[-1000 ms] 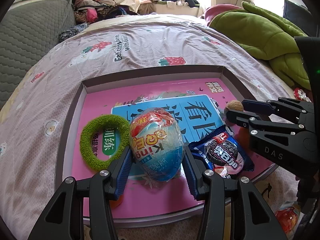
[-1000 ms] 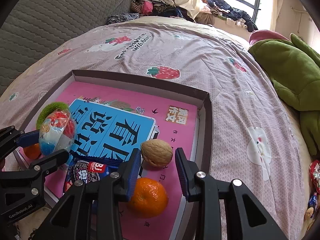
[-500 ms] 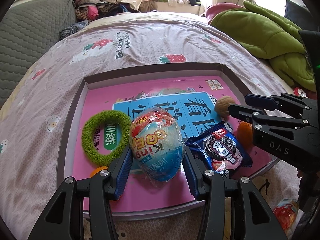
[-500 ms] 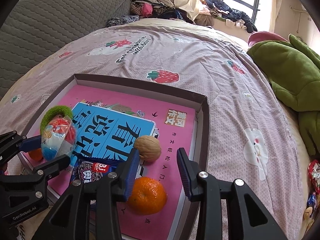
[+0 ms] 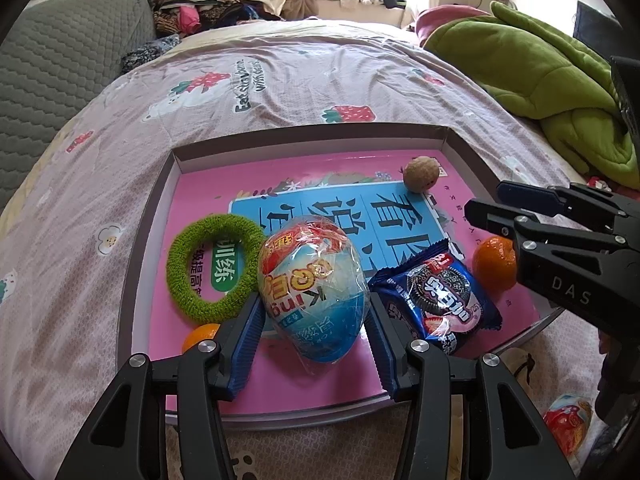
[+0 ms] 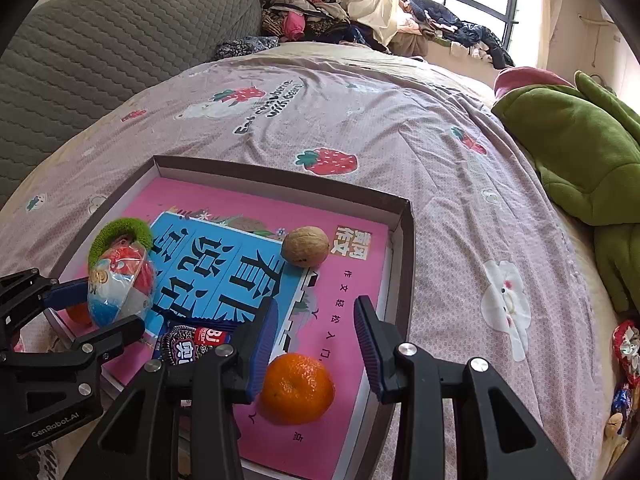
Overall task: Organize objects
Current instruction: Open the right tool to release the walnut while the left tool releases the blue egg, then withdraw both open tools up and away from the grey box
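Shallow cardboard tray on pink strawberry-print bedsheet. Foil-wrapped blue-and-red toy egg is clamped by left gripper, as before. Right gripper is parted, emptied, drawn back from brown walnut, now left on tray; orange tangerine lies beneath.

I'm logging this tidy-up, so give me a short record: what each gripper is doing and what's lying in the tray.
left gripper: shut on the wrapped toy egg
right gripper: open, jaws just eased apart, nothing between them
tray: on the bed, with a pink book lying in it
loose on the book: walnut, orange, cookie packet, green ring
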The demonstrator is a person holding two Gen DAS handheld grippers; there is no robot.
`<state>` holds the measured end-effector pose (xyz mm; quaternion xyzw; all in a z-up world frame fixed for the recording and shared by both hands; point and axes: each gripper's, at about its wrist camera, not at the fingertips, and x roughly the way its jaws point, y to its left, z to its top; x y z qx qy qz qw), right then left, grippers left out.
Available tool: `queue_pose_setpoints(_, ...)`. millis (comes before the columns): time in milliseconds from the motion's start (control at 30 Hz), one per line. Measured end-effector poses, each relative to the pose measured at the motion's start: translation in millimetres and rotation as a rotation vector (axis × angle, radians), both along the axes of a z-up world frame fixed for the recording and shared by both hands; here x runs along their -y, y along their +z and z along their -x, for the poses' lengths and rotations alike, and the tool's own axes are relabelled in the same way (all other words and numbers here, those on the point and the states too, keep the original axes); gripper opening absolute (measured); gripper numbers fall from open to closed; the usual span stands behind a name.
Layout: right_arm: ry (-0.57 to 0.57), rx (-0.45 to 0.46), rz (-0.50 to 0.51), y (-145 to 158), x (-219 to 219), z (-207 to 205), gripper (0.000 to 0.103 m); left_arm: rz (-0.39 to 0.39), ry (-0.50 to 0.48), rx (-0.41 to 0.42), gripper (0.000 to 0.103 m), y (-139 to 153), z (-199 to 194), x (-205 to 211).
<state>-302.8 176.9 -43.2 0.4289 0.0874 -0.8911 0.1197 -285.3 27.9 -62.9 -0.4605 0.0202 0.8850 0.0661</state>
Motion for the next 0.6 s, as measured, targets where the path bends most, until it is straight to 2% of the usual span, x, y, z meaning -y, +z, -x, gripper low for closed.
queue_pose_setpoints(133, -0.001, -0.003, 0.004, 2, 0, 0, 0.039, 0.0, 0.007, -0.004, 0.06, 2, -1, 1)
queue_pose_setpoints(467, -0.001, -0.025, 0.019, 16, -1, -8, 0.04, -0.007, 0.009, -0.027, 0.062, 18, -7, 4)
queue_pose_setpoints(600, 0.001, -0.039, 0.031, 25, -2, -13, 0.045, -0.015, 0.011, -0.044, 0.062, 28, -12, 6)
